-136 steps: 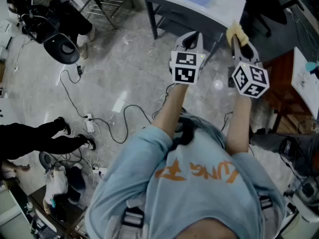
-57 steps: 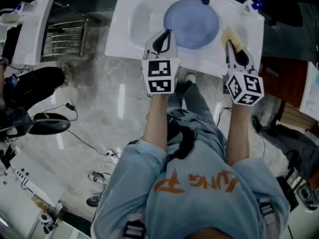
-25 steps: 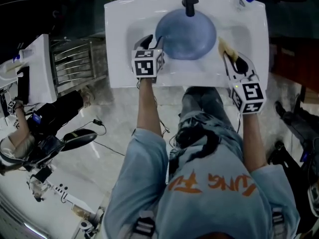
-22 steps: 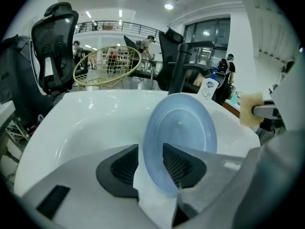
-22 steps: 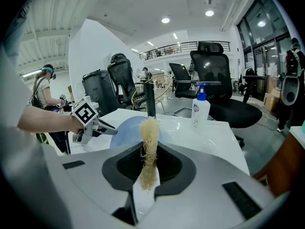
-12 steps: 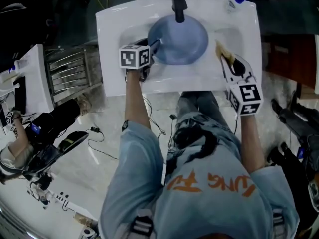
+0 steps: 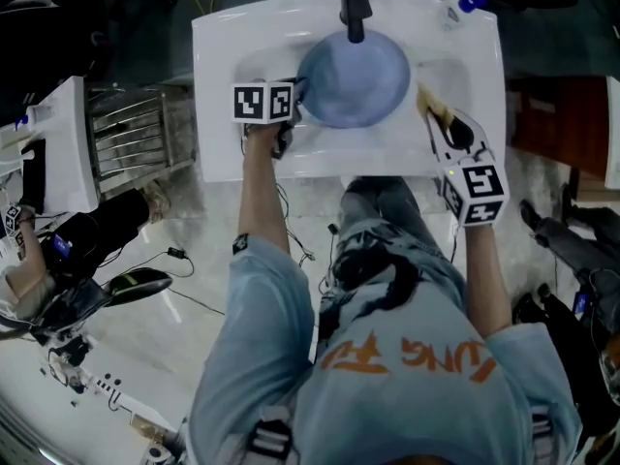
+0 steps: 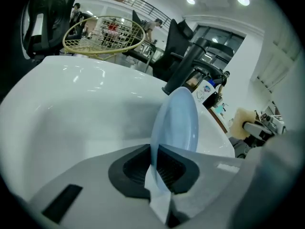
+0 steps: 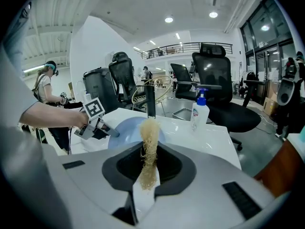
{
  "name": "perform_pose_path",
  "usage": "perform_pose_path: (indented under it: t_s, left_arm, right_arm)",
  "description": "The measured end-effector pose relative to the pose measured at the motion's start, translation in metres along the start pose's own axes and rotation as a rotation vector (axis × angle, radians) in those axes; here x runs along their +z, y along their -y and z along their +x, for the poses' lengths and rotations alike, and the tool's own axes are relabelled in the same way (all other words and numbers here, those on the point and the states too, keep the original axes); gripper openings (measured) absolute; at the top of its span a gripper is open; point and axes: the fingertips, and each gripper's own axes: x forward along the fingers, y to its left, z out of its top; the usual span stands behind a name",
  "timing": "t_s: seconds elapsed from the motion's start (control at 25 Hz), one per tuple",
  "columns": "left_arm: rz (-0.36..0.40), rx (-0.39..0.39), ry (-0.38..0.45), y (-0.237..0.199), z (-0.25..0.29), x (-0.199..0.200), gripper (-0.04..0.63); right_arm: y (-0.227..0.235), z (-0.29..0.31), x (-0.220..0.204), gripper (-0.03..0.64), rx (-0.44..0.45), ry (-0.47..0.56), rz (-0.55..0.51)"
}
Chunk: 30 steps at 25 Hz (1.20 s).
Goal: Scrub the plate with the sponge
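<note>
A pale blue plate (image 7: 354, 66) lies in the white sink (image 7: 218, 153) under the black faucet (image 7: 352, 3). My left gripper (image 7: 295, 90) is at the plate's left rim. In the left gripper view the plate (image 8: 178, 120) stands edge-on, its rim caught between the closing jaws of the left gripper (image 8: 153, 161). My right gripper (image 7: 426, 100) hovers over the sink's right side, shut on a yellow fibrous sponge (image 7: 431, 108). In the right gripper view the sponge (image 9: 150, 137) sticks up from the right gripper (image 9: 145, 185), a short way from the plate (image 9: 126, 128).
A white bottle with a blue cap (image 7: 455, 3) stands on the sink's back right corner, also visible as the bottle (image 9: 199, 111) beside the faucet (image 9: 150, 101). Black office chairs (image 9: 221, 80) stand behind the sink. Cables and gear lie on the floor (image 7: 145, 279) at left.
The person came up to the sink. My left gripper reached the plate's left rim and its jaws closed onto it. The right gripper kept the sponge and stayed at the sink's right.
</note>
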Motion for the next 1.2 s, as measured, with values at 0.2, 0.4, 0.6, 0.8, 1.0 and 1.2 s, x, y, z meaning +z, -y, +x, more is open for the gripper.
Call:
perform_pose_path:
  t_s: [0.2, 0.4, 0.6, 0.8, 1.0, 1.2]
  left_arm:
    - [-0.088, 0.009, 0.034, 0.002, -0.022, -0.006, 0.023]
    - [-0.14, 0.001, 0.086, 0.004, -0.056, -0.011, 0.023]
    - [-0.18, 0.012, 0.138, -0.002, -0.089, -0.014, 0.023]
    - [-0.229, 0.053, 0.163, -0.012, -0.121, -0.023, 0.023]
    - [-0.27, 0.08, 0.202, -0.018, -0.155, -0.033, 0.023]
    - [-0.336, 0.055, 0.247, -0.006, -0.169, -0.048, 0.023]
  right_arm:
    - [-0.016, -0.001, 0.0, 0.048, 0.019, 0.006, -0.005]
    - [-0.034, -0.001, 0.003, 0.048, 0.04, 0.017, -0.012]
    - [-0.052, 0.003, 0.006, 0.048, 0.066, 0.037, -0.02]
    - [-0.072, 0.009, 0.018, 0.048, 0.093, 0.08, -0.034]
    - [-0.087, 0.015, 0.034, 0.048, 0.116, 0.113, -0.051]
    - [-0.092, 0.021, 0.045, 0.048, 0.133, 0.142, -0.053]
